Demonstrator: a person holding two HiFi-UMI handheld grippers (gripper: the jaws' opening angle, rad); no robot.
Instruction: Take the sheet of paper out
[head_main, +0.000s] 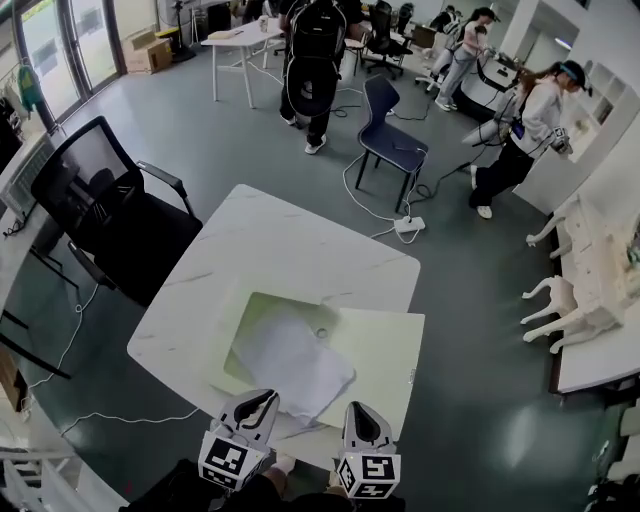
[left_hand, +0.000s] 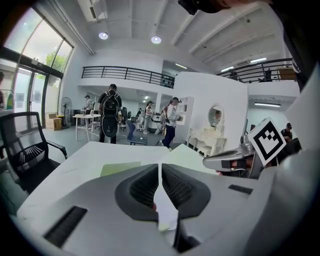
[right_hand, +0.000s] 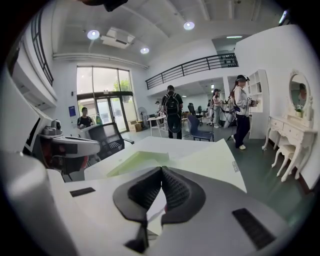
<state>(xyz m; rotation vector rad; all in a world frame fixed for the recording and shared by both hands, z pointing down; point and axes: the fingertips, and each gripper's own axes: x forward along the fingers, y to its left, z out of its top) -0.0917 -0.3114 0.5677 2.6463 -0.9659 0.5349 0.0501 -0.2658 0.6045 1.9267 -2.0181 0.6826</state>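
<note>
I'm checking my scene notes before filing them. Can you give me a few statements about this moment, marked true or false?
1. The white sheet of paper lies on a pale green folder on the table. True.
2. The right tongs stand wide open. False: their jaws are together.
3. A black office chair stands beside the table. True.
4. Someone sits on the blue chair beyond the table. False: it is empty.

Open-plan office or lab: black swivel chair (head_main: 120, 225), white work tables (head_main: 240, 40), mezzanine railing (left_hand: 125, 75) overhead.
</note>
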